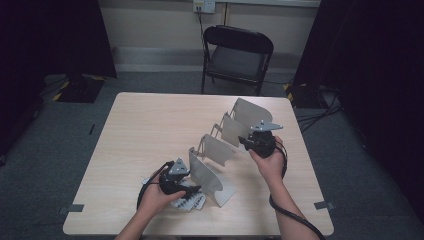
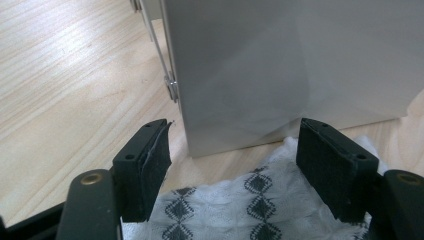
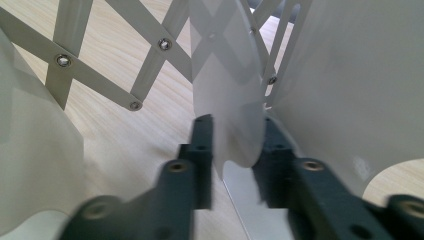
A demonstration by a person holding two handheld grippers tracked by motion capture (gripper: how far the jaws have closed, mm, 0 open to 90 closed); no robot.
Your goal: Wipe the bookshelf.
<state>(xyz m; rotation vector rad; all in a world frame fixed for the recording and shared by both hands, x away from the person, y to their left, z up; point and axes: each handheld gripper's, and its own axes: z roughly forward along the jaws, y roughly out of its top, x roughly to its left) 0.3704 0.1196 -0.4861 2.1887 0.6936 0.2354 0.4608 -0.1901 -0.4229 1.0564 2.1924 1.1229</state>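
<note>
High view: an expanding metal rack (image 1: 220,150) with four upright plates joined by scissor bars stands stretched across the bench (image 1: 145,130), running from near the left hand toward the far right. The right tongs (image 1: 246,141) sit at one of the middle plates (image 3: 227,95); in the right gripper view their pads straddle that plate's rounded edge and look closed onto it, pinching it. The left tongs (image 1: 192,189) rest low by the nearest plate (image 2: 290,70), spread wide over a patterned cloth (image 2: 240,205), pressing nothing between them.

As I read it, the rack is being stretched or squeezed along its length. To do it well, the right tongs should keep a square, firm pinch low on the plate, where it is stiffest, and pull straight along the line of the scissor bars (image 3: 100,75) so the links fold evenly rather than twist. The left tongs would best steady the near end, since it may otherwise slide or tip onto the cloth.
</note>
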